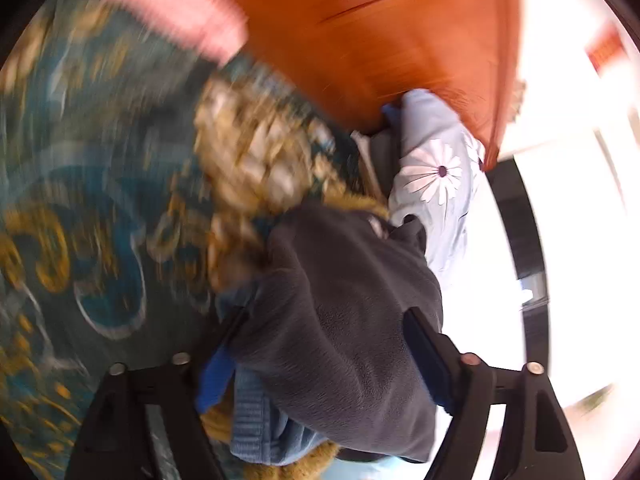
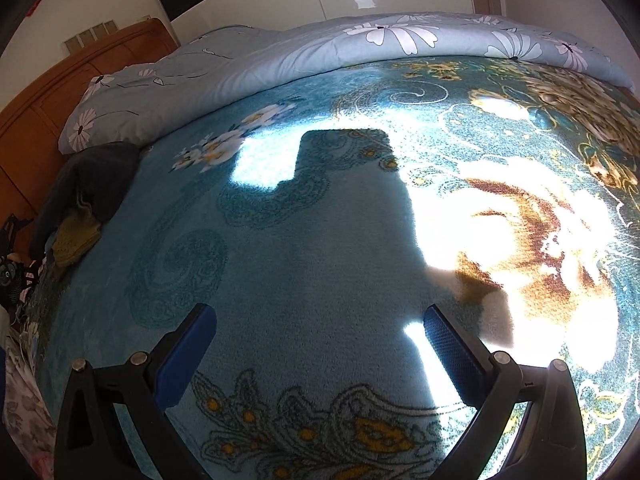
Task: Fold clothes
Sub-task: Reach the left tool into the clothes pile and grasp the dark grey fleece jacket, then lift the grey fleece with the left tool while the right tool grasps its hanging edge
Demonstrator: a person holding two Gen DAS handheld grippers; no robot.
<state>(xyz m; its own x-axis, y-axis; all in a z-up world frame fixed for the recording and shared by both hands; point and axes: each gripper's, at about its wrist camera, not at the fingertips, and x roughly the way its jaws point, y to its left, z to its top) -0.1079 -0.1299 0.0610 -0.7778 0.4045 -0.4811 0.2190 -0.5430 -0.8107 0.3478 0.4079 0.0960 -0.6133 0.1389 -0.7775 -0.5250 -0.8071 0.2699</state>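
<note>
While no container shows, clothes pile (image 1: 344, 312) lies on blanket (image 2: 300, 248).

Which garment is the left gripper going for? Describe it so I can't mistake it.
On the teal patterned blanket, look at the corner by the wooden headboard and flowered quilt. The dark grey fleece tops a small pile there, above mustard knitwear.

A bed with an orange-brown wooden headboard (image 2: 48, 96) is covered by a teal plush blanket (image 2: 304, 248) patterned with gold flowers. On it lie a pale blue daisy-print quilt (image 2: 248, 60) along the far edge and a pile of dark grey fleece and mustard knit clothes (image 2: 84, 200) near the headboard.
</note>
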